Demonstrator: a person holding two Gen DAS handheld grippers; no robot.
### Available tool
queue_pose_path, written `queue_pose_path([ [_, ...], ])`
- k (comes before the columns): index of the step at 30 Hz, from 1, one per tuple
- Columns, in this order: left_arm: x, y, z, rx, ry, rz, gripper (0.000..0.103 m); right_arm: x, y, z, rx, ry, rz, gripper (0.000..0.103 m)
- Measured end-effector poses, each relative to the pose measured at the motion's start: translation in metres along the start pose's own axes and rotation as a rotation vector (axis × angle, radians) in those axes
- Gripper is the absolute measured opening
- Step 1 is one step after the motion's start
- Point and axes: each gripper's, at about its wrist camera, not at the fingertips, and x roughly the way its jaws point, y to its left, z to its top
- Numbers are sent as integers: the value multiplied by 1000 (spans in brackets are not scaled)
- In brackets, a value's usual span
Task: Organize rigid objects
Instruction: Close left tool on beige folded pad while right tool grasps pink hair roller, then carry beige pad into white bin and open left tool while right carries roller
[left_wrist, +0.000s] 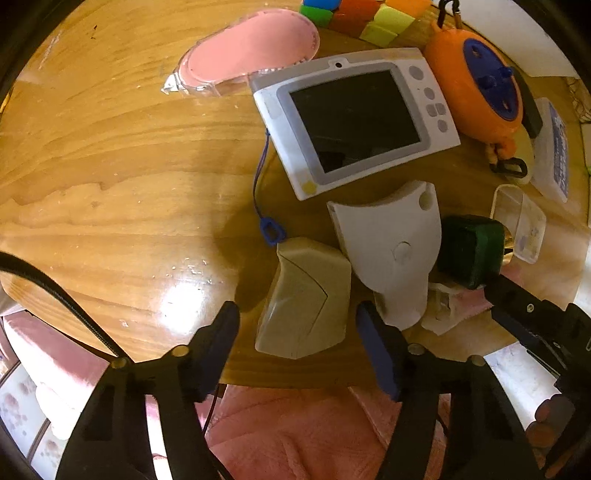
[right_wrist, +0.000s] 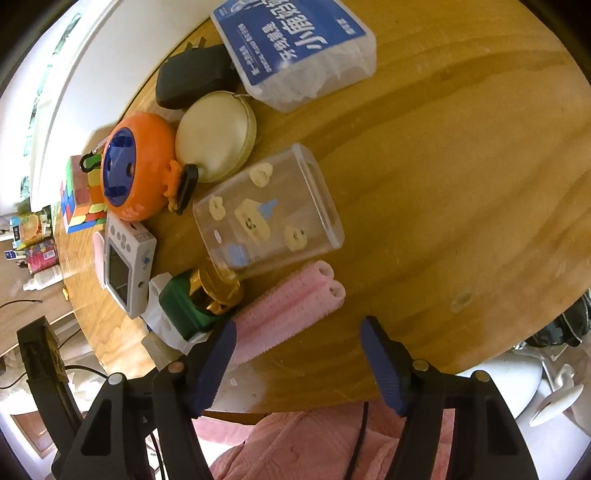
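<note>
Wooden and glossy, the round table (left_wrist: 110, 155) carried a crowd of small objects. The left gripper (left_wrist: 297, 332) stood wide open, its blue pads on either side of a beige wedge-shaped plastic piece (left_wrist: 304, 302) near the table's edge; whether the pads touched it could not be told, and it was not clamped. Just right of that piece lay a curved white plastic housing (left_wrist: 391, 240), and beyond it a green block with a gold fitting (left_wrist: 471, 254). Farther back sat a white handheld device with a dark screen (left_wrist: 354, 118), a pink oval case in a clear shell (left_wrist: 251, 55) to its left, and an orange-and-blue round reel (left_wrist: 476, 85) to its right.

The right gripper (right_wrist: 297, 349) also gaped wide and held nothing; its left pad lay against the near end of a pink ribbed roll (right_wrist: 291, 299). Behind the roll lay a clear plastic box with cartoon stickers (right_wrist: 266, 206), then a cream round tin (right_wrist: 216, 134), and a blue-labelled clear box (right_wrist: 295, 48) at the far side.
</note>
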Motion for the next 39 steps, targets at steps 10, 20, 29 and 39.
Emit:
queue_pose_path([
  [10, 10, 10, 28, -17, 17, -5, 52, 0, 12, 3, -37, -5, -48, 60],
  [20, 18, 17, 28, -33, 32, -26, 52, 7, 18, 2, -2, 3, -3, 33],
  [29, 8, 20, 13, -21, 15, -23, 52, 15, 13, -14, 40, 0, 61, 26],
  [39, -12, 35, -7, 15, -44, -35, 51, 6, 28, -41, 26, -84, 75, 26],
])
